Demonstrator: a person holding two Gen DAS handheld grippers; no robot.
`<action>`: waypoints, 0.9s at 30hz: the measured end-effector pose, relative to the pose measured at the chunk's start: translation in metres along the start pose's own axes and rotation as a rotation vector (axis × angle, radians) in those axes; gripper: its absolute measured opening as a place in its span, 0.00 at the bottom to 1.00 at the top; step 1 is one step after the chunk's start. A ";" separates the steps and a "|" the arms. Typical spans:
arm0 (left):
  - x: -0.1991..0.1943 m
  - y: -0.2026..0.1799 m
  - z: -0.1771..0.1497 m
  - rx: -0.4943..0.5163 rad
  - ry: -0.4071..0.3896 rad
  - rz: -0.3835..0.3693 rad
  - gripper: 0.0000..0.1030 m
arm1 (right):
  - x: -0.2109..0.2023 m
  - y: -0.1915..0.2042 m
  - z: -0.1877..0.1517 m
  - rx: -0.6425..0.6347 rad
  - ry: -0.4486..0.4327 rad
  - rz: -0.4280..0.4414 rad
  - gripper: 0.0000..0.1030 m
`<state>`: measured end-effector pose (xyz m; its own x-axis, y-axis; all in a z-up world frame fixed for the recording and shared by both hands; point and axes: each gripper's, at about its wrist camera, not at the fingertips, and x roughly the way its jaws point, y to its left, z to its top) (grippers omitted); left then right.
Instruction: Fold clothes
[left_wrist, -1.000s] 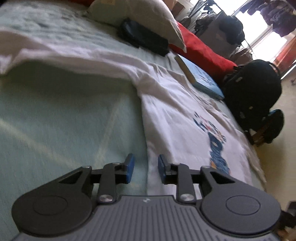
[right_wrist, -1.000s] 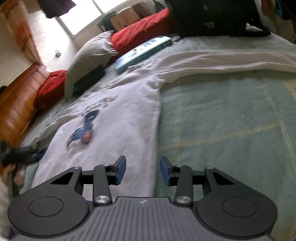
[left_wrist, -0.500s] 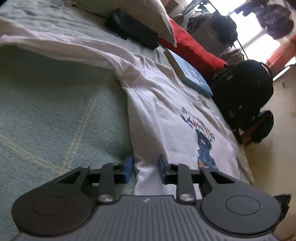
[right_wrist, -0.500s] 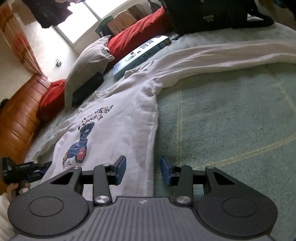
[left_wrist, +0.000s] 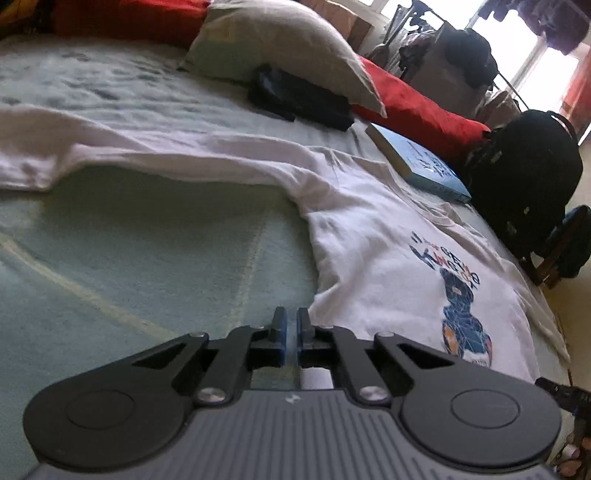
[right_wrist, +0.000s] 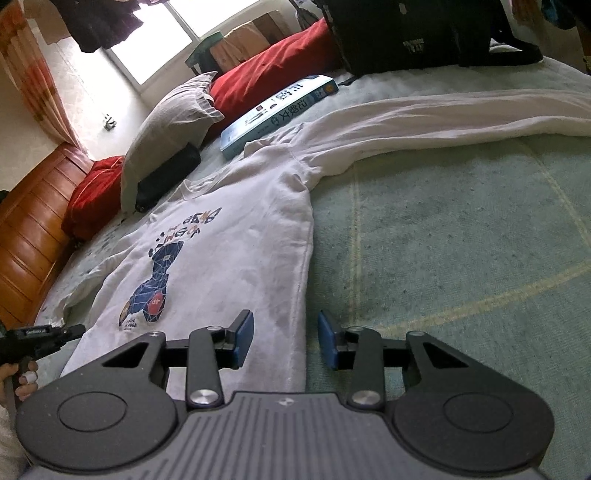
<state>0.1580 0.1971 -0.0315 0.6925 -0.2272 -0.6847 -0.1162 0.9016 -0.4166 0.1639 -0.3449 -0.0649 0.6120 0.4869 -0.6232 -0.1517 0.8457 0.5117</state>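
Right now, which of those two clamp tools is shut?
The left gripper: its blue pads have just closed together at the white shirt's hem. The right gripper has its pads apart.

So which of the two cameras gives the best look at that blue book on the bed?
The right wrist view: the blue book lies with its whole cover facing the camera, title characters sharp. The left wrist view shows the same book at a shallow angle, mostly its page edge and a slice of cover, print unreadable.

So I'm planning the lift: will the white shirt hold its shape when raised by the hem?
Probably not. The white shirt lies limp and wrinkled, so it should droop. Its long sleeve will likely trail across the bed. It looks light and thick enough to grip.
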 end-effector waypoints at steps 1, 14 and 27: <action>-0.005 -0.002 -0.003 0.015 0.001 -0.016 0.04 | -0.003 0.002 -0.002 -0.001 0.010 0.000 0.43; -0.044 0.011 -0.066 -0.054 0.091 -0.125 0.19 | -0.037 -0.006 -0.067 0.112 0.060 0.142 0.43; -0.063 0.001 -0.074 -0.009 0.067 0.015 0.02 | -0.053 0.000 -0.062 0.033 0.014 -0.011 0.07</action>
<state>0.0618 0.1852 -0.0325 0.6415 -0.2382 -0.7292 -0.1326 0.9018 -0.4112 0.0832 -0.3571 -0.0686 0.6026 0.4808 -0.6369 -0.1192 0.8434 0.5240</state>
